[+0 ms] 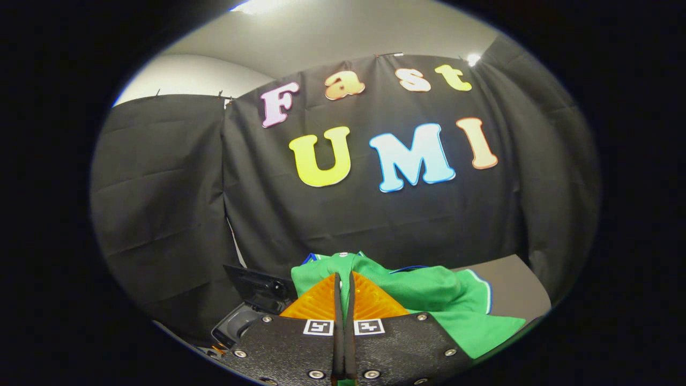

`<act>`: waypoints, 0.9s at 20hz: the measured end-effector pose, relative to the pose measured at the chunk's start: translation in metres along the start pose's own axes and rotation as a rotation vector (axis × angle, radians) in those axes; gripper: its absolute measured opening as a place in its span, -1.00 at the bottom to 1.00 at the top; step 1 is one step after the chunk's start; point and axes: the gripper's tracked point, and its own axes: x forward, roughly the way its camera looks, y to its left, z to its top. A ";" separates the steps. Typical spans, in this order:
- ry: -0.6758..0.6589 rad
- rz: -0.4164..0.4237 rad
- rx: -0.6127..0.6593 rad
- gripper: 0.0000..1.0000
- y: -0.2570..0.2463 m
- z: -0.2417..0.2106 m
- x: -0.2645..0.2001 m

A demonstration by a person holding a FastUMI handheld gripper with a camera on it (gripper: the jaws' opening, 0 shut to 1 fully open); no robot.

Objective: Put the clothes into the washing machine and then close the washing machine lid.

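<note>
The tool [344, 292] has its two fingers drawn nearly together, with a thin fold of the green garment [429, 300] running down the narrow gap between them, so both fingers pinch the cloth and the tool is clenched on it. A strip of the same green fabric shows in the slot all the way back between the finger bases.

Just ahead of the fingertips the garment bunches up into a rumpled heap, its collar area with white and blue edging rising right past the tips. The rest of it spreads to the right of the fingers, where a blue-and-white trimmed hem curves over and a flat corner of cloth trails out.

The cloth on the right lies over a grey tabletop [509, 289], whose bare part shows beyond the garment.

To the left of the fingers, and lower, stands the washing machine [238, 324], its dark lid [260, 287] raised and tilted open beside the garment's edge. How far the drum opening extends cannot be told.
</note>
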 end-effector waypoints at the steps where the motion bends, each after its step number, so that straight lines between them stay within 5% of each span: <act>1: -0.010 0.007 0.005 -1.00 0.013 0.001 -0.005; 18: -0.043 0.112 0.049 -1.00 0.203 -0.024 -0.062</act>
